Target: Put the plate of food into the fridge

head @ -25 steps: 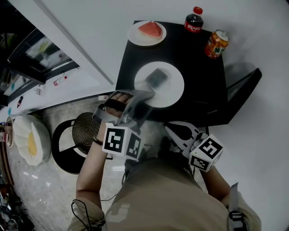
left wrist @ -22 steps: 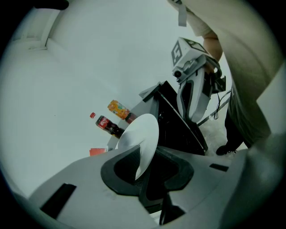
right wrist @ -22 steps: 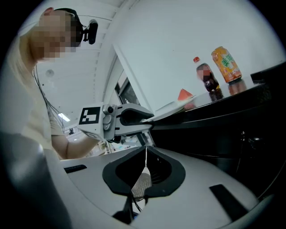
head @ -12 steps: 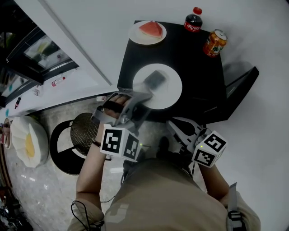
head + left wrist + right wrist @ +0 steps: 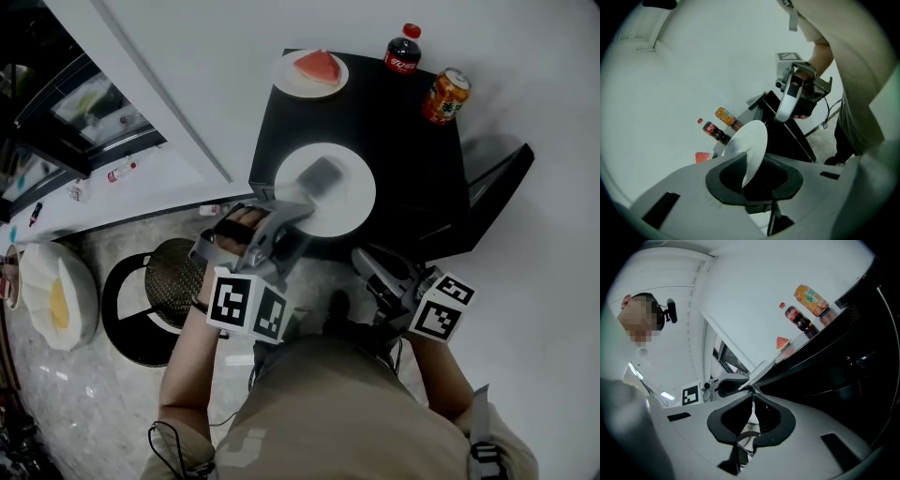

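A white plate [image 5: 342,202] is over the near part of the black table [image 5: 412,159]. My left gripper [image 5: 314,183] is shut on its near-left rim. In the left gripper view the plate [image 5: 751,138] stands edge-on between the jaws, and no food shows on it. A second plate with a watermelon slice [image 5: 316,70] sits at the table's far left corner. My right gripper [image 5: 364,261] is shut and empty, low by the table's near edge. In the right gripper view its jaws [image 5: 752,397] meet with nothing between them.
A cola bottle [image 5: 402,52] and an orange can [image 5: 446,94] stand at the table's far edge. A round black stool [image 5: 150,291] and a white dish with something yellow [image 5: 56,300] are at the left. A dark shelved opening [image 5: 80,103] lies at the upper left.
The left gripper keeps its hold on the plate and has barely shifted. The right gripper has drifted a little to the right.
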`<state>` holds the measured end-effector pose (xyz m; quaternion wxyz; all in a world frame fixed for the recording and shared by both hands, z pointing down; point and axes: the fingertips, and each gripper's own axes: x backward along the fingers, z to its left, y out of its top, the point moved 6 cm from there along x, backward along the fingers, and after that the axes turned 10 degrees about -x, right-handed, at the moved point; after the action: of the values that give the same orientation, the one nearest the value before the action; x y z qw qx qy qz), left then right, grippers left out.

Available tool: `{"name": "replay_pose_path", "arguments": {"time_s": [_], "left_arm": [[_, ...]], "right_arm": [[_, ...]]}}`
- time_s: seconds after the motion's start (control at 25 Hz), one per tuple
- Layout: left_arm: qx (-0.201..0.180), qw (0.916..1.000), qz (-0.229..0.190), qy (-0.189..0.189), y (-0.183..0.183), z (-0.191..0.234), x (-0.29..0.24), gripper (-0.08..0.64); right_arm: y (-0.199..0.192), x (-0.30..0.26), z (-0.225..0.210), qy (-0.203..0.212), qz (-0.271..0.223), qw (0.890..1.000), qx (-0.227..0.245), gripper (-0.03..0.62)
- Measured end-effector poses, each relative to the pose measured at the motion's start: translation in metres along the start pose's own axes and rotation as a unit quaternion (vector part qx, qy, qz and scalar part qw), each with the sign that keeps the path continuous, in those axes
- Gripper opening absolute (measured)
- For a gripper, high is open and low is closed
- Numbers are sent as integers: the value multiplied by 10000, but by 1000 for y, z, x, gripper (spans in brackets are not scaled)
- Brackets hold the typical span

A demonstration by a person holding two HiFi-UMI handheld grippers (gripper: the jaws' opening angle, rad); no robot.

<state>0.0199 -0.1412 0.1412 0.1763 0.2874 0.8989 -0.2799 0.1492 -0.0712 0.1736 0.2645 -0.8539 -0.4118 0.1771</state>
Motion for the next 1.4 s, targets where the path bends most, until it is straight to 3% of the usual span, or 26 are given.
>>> {"name": "replay_pose_path", "arguments": {"time_s": [0.2,0.28,0.36,0.48,0.84,1.16,1.4], "left_arm": [[-38,10000,-36,-2,-1,-2,6,86],[-45,10000,-53,3,-1,-3,7,86],[-47,10000,-66,7,-1,-3,9,86],[-56,9999,-88,13,-1,-4,11,86],[-108,9997,-202,16,0,-6,19,84],[-89,9994,-325,42,0,-13,26,84],[-91,9994,-337,33,-1,-17,27,86]], "right_arm": [[19,3,6,541,-576,9937,-796,34],[23,1,6,549,-638,9918,-960,123],[24,-3,3,341,-596,9928,-982,143],[26,-8,-3,127,-605,9914,-1153,149],[37,-23,-5,311,-586,9840,-1655,149],[25,-37,-2,368,-447,9798,-1915,146],[21,-37,-3,448,-494,9727,-2225,104]]}}
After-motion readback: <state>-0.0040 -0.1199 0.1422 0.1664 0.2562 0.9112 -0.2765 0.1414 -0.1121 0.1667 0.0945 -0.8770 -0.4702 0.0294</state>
